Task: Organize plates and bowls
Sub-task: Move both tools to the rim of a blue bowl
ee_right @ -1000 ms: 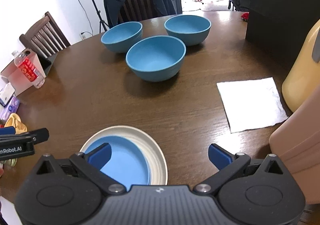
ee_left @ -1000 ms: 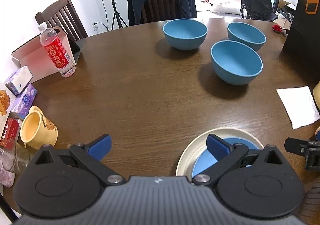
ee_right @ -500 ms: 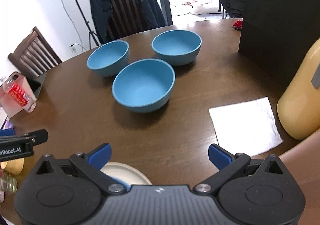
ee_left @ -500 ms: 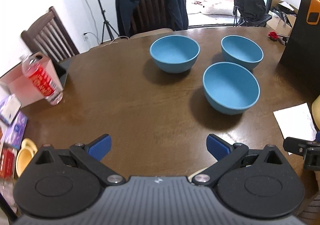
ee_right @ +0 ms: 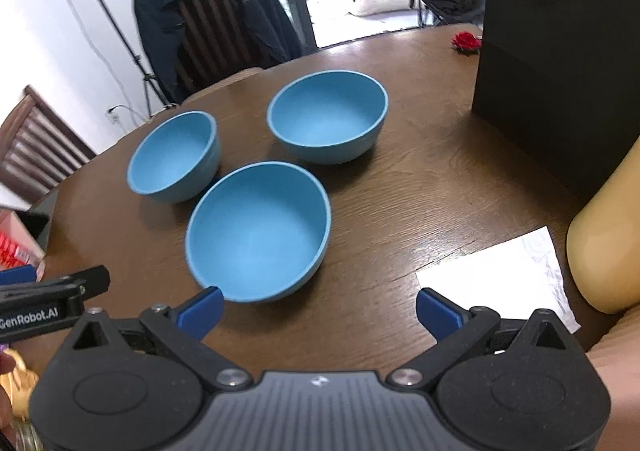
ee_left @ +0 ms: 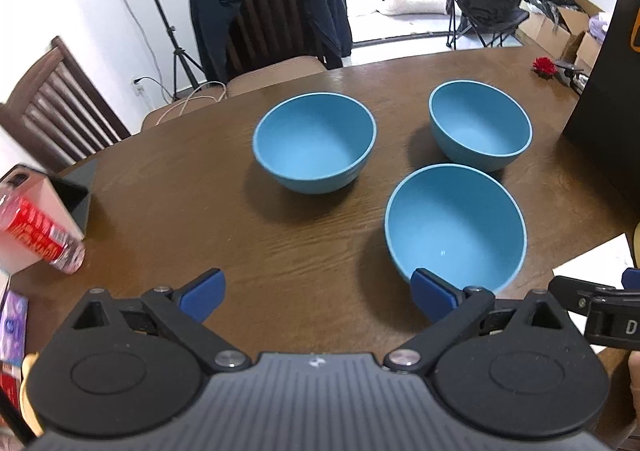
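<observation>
left gripper [ee_left: 316,293]: black ribbed body, blue pads [ee_left: 202,291], silver screws
right gripper [ee_right: 318,309]: same build
side marking: white "GenRobot.AI"

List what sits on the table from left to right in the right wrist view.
Left bowl → near bowl → far bowl → red flower → white napkin → yellow jug.

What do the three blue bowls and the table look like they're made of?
Blue bowls: probably matte plastic or melamine; the colour is even and flat with no glaze shine, though ceramic can't be excluded. Table: dark brown wood or veneer, with visible grain and a soft sheen.
</observation>
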